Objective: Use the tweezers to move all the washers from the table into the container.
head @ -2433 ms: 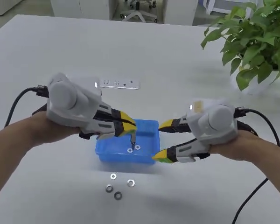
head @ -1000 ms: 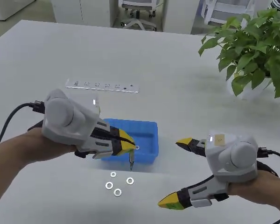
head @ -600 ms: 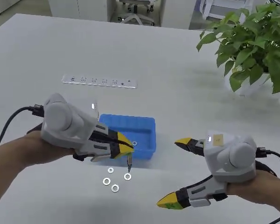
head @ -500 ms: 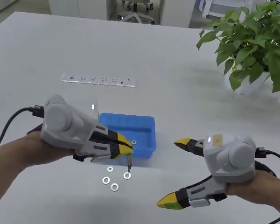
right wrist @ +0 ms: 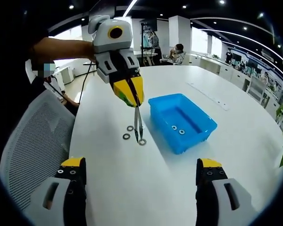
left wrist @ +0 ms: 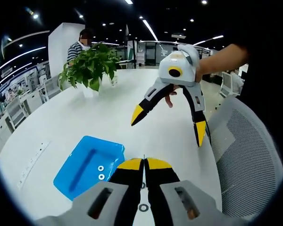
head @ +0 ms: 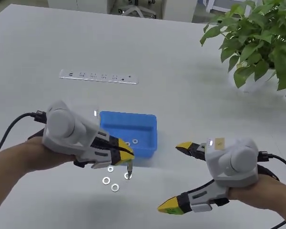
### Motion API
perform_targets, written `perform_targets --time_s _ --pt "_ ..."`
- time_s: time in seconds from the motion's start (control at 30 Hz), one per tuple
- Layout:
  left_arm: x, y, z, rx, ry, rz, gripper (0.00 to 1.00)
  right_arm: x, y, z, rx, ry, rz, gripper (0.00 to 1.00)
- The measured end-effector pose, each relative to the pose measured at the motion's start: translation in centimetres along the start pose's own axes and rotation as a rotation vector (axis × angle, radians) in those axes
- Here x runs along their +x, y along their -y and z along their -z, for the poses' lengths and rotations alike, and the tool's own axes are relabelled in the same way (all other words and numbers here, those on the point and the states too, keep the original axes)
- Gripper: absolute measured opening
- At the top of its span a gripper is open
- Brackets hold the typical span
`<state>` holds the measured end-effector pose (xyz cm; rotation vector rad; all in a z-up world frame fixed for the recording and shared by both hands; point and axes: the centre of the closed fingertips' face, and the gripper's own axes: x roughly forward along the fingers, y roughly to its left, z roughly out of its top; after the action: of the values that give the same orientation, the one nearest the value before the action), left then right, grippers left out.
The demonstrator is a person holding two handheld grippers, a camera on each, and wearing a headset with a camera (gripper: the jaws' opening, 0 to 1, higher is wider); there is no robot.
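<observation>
Lower left of the head view, left gripper (head: 127, 154) jaws pressed on tweezers (head: 129, 169), mostly hidden; tip at a washer (head: 127, 176), contact unclear. Three washers (head: 106, 180) beside, two more in blue container (head: 128, 128). Right gripper (head: 170, 177) spread. White table (head: 181, 86), plant (head: 257, 43) upper right.

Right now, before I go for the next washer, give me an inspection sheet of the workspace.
Surface: white table.
Job's things: blue container holds two washers; loose washers lie on the table beside it; tweezers point down at one.
Clutter: power strip; potted plant.
Grippers: left gripper shut on the tweezers; right gripper open, holding nothing.
Cables: black cables trail from both grippers, away from the washers.
Surroundings: mesh chair; a person beyond the plant.
</observation>
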<state>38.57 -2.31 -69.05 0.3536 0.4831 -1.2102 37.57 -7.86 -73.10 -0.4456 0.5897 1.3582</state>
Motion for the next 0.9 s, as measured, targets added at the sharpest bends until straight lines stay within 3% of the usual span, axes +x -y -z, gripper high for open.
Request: perform_targets --time_s 0.53,0.9 --pt "0.2 -0.1 0.4 0.006 0.005 0.002 0.05 0.5 -0.4 0.1 -0.002 -0.003 -0.018 0.95" --pt "0.2 0.3 0.4 0.026 0.001 0.024 0.05 1.5 -0.9 -0.9 -0.098 0.013 -0.070 0.76"
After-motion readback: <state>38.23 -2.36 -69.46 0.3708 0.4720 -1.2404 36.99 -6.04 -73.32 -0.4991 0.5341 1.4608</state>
